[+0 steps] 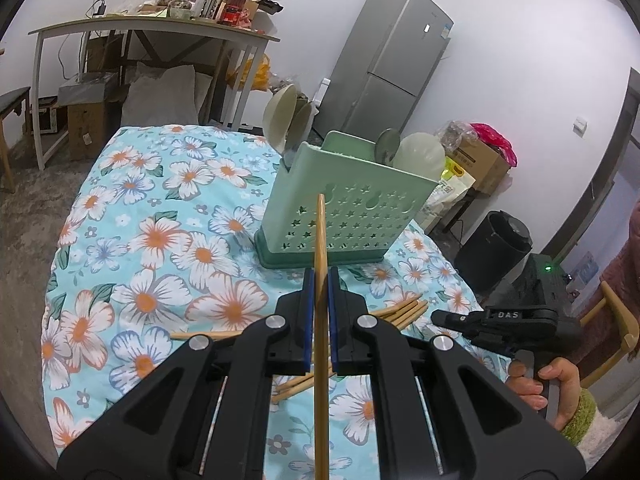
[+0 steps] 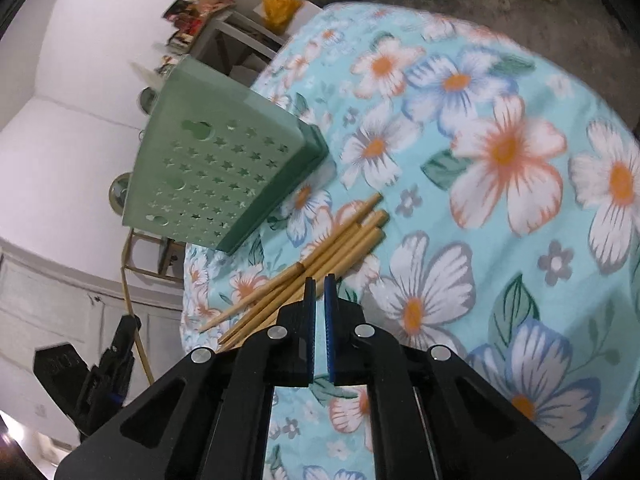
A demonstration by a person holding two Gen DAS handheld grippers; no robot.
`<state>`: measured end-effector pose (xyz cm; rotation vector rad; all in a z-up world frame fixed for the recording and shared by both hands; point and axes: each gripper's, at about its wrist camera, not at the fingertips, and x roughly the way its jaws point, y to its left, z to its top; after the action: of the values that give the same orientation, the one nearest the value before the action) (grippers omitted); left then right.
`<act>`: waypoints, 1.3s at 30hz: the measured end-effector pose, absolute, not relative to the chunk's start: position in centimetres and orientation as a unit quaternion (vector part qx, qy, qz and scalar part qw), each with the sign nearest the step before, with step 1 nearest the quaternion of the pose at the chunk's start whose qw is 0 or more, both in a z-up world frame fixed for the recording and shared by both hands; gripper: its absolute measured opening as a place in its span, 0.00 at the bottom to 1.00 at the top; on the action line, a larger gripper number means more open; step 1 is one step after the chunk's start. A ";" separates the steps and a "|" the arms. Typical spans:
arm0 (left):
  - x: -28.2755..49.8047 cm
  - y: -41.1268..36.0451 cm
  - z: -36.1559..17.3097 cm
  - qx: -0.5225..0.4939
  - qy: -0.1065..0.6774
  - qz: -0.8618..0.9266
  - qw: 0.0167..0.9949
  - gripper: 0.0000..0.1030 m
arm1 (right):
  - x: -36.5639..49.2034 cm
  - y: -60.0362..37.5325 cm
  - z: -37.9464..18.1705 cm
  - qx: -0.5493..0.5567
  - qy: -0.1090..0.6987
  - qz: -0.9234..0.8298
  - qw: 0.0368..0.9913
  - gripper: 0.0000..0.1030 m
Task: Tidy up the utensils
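Chopstick [image 1: 320, 280] stands clamped upright between the left gripper's [image 1: 320, 280] blue pads, in front of the green star-perforated utensil holder [image 1: 340, 216] on the floral tablecloth [image 1: 160, 240], while the right gripper [image 2: 319, 286], jaws nearly closed on nothing, hovers just over the loose chopsticks [image 2: 320, 256] beside the holder.

Left gripper [image 1: 320, 276] raised, jaws clamped on something thin. Right gripper [image 2: 319, 280] low, jaws nearly closed, empty.

Utensil holder [image 1: 340, 216] on the tablecloth [image 1: 160, 240], loose chopsticks [image 2: 320, 256] just before it.
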<state>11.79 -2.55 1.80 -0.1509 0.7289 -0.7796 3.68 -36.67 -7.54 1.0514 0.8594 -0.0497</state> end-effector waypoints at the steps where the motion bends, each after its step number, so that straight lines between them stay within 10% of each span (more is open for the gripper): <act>1: 11.6 -2.6 1.9 -0.072 0.347 -0.372 0.858 0.05 | 3.8 -36.8 -8.0 0.498 0.402 -0.021 0.768 0.13; 3: 11.5 -2.8 1.9 -0.070 0.348 -0.373 0.857 0.05 | 4.1 -37.1 -8.9 0.514 0.407 -0.022 0.754 0.35; 8: 11.5 -2.8 1.9 -0.069 0.349 -0.371 0.858 0.05 | 5.4 -37.4 -9.7 0.526 0.397 -0.020 0.752 0.38; 13: 11.5 -2.7 2.0 -0.071 0.349 -0.370 0.858 0.05 | 6.2 -37.6 -10.2 0.529 0.394 -0.037 0.750 0.16; 39: 12.7 -3.6 13.5 -0.119 0.210 -0.417 0.876 0.05 | 2.4 -34.1 7.4 0.291 0.244 0.003 0.925 0.06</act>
<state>12.73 -3.62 13.51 -0.2474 0.4373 -0.8705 2.40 -34.14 7.39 0.5977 0.5000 0.0063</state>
